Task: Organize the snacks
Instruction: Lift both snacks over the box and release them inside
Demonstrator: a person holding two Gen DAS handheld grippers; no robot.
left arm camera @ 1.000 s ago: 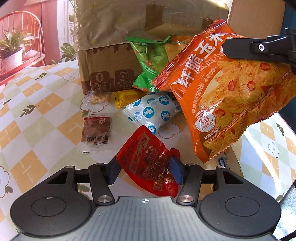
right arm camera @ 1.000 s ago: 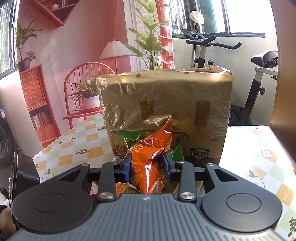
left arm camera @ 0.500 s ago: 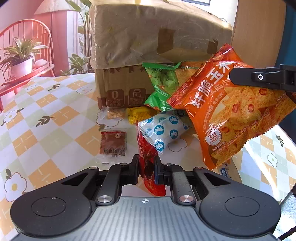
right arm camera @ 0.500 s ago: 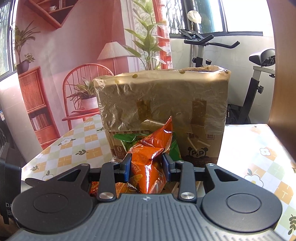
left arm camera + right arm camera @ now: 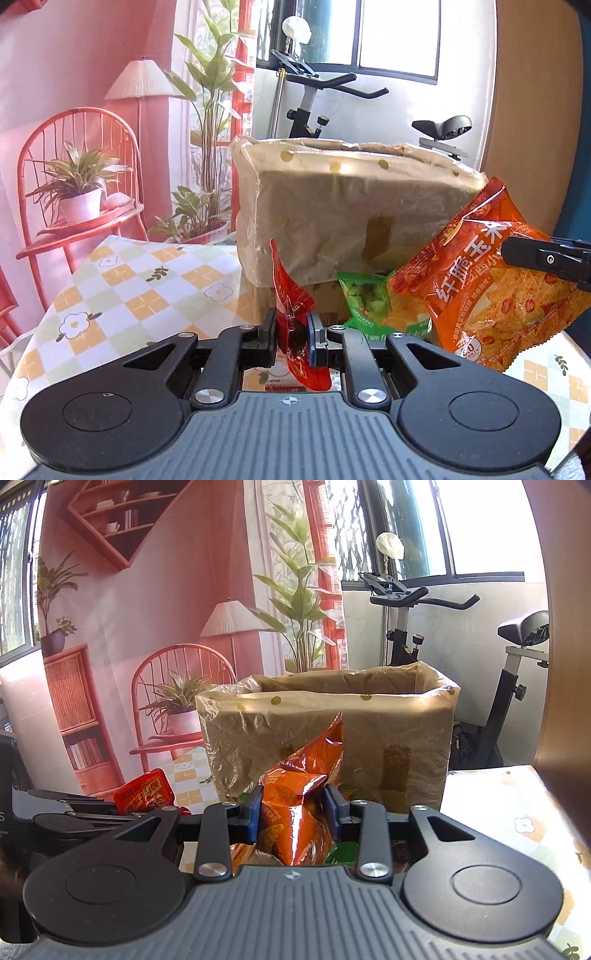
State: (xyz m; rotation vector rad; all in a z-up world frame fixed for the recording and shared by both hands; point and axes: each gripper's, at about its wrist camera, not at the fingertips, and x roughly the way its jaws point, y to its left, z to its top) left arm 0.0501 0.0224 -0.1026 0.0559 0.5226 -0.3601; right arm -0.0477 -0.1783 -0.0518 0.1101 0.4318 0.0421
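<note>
My left gripper (image 5: 292,328) is shut on a small red snack packet (image 5: 291,306) and holds it up in front of the plastic-wrapped cardboard box (image 5: 343,214). My right gripper (image 5: 294,808) is shut on a large orange corn-chip bag (image 5: 299,801), raised before the same box (image 5: 332,734), whose top is open. In the left wrist view the orange bag (image 5: 495,295) hangs at the right under the right gripper's finger (image 5: 546,258). In the right wrist view the red packet (image 5: 144,792) shows at the left in the left gripper.
A green snack bag (image 5: 373,306) leans against the box's foot. The table has a checked floral cloth (image 5: 140,295). A red chair with a potted plant (image 5: 77,192), a floor lamp and an exercise bike (image 5: 410,627) stand behind. A wooden panel (image 5: 565,664) rises at the right.
My left gripper closed on the red packet, lifted it off the table and tilted up toward the box. My right gripper rose with the orange bag, so the box's open top now shows.
</note>
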